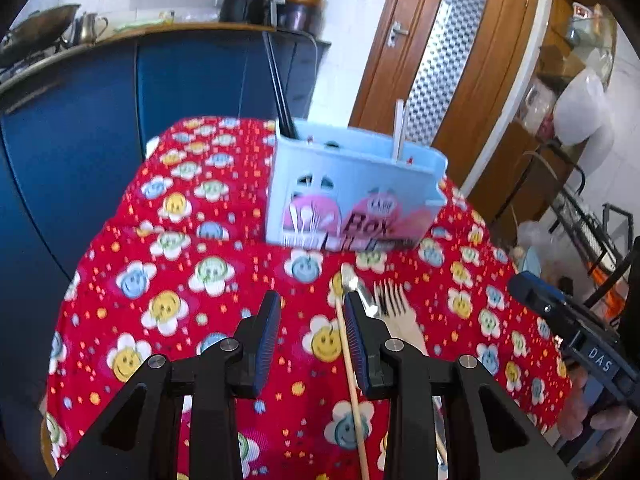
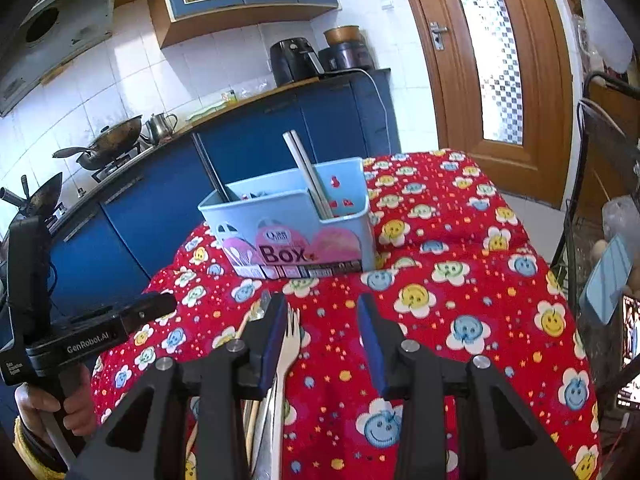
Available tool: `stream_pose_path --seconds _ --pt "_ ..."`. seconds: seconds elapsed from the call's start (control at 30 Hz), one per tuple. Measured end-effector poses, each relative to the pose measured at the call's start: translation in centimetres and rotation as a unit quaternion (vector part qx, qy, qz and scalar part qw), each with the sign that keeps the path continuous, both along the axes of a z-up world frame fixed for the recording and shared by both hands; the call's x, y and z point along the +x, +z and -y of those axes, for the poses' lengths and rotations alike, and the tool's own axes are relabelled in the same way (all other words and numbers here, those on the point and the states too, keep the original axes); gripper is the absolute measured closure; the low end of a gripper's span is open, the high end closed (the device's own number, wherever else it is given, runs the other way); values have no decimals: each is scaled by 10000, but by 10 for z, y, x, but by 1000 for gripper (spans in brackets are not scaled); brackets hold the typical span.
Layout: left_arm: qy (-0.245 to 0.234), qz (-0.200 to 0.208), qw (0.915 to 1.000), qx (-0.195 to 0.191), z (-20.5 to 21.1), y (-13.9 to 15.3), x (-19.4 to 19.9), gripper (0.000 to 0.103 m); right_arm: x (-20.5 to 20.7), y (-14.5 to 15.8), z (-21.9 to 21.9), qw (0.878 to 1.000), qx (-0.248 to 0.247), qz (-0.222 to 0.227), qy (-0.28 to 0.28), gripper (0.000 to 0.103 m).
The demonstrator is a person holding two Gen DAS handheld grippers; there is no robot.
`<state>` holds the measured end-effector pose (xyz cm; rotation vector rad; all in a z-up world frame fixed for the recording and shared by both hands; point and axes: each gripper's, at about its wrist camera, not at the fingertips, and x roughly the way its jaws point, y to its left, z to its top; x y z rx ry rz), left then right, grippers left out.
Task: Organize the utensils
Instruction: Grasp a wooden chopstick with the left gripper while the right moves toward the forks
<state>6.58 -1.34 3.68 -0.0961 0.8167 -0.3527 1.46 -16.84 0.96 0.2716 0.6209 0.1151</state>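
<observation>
Gaping wide, both tongs (image 1: pixel 308 320) (image 2: pixel 322 328) seemingly grip nothing.

Open cloth flanked by utensils and a box on the desk (image 2: pixel 460 216).

A bare stretch of red cloth is seen right of the wooden fork (image 2: pixel 289 336); passage ahead is blocked by the blue utensil box (image 2: pixel 320 236), from which chopsticks (image 2: pixel 310 176) protrude upward. A chopstick (image 1: pixel 350 356) and spoon (image 1: pixel 362 292) lie beside the fork.
</observation>
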Motion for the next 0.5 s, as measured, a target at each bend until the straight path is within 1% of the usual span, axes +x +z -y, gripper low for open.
stream_pose_path --seconds 0.13,0.27,0.4,0.5 --pt "-123 -201 9996 131 7 -10 0 69 -1 -7 4 9999 34 -111 -30 63" --pt "-241 -417 9982 347 16 -20 0 69 -2 -13 9 9998 88 -182 -78 61" --pt "-349 -699 9954 551 24 -32 0 69 -3 -18 14 9996 134 -231 -99 61" --pt "-404 -892 9932 634 28 -38 0 70 -4 -20 17 9994 182 -256 -114 60"
